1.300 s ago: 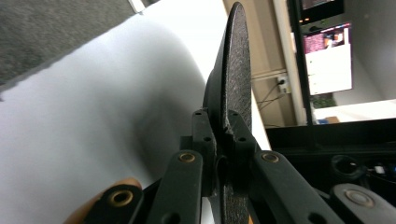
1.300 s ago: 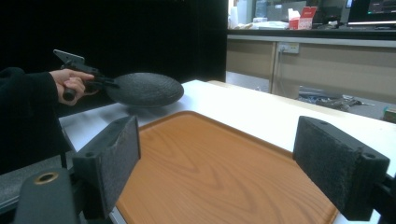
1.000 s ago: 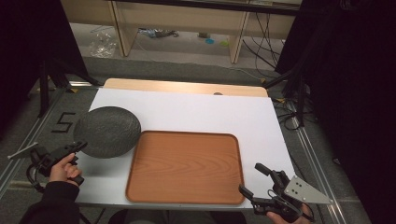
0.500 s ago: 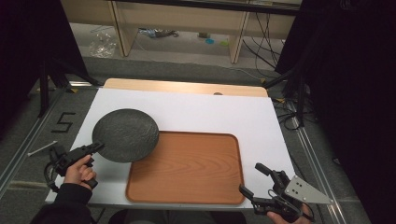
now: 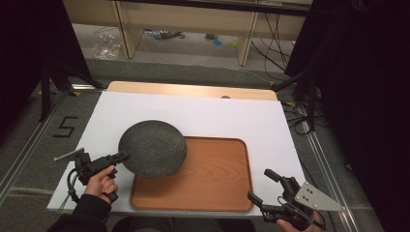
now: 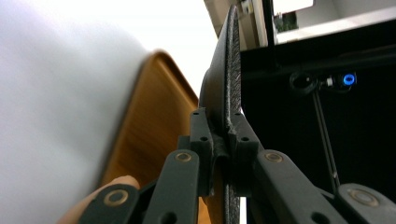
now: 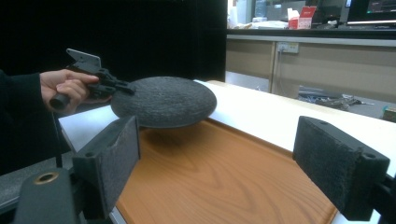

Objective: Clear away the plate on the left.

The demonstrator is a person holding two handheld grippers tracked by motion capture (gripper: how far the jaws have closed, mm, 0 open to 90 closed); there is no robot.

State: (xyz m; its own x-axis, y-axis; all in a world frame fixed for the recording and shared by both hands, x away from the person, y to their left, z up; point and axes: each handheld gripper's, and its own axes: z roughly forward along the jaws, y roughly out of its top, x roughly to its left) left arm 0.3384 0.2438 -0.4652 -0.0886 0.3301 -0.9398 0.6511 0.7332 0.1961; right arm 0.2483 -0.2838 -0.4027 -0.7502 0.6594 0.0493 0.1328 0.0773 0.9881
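A dark grey round plate (image 5: 153, 148) hangs level above the left edge of a brown wooden tray (image 5: 212, 183). My left gripper (image 5: 121, 157) is shut on the plate's left rim, held by a hand at the table's left front. In the left gripper view the pads (image 6: 240, 140) clamp the thin rim of the plate (image 6: 229, 70), with the tray (image 6: 149, 126) beneath. My right gripper (image 5: 260, 184) stands open at the tray's front right corner with nothing between its jaws. The right gripper view (image 7: 224, 158) looks over the tray (image 7: 224, 186) at the plate (image 7: 163, 100) and the left gripper (image 7: 123, 87).
The tray lies on a white sheet (image 5: 217, 116) that covers the table, with a wooden strip (image 5: 193, 89) along the far edge. A "5" mark (image 5: 65, 126) is on the floor to the left. Cables (image 5: 300, 116) lie beyond the right edge.
My left gripper has carried the plate to the right, from the table's left side to above the tray's left edge. The right gripper has stayed where it was.
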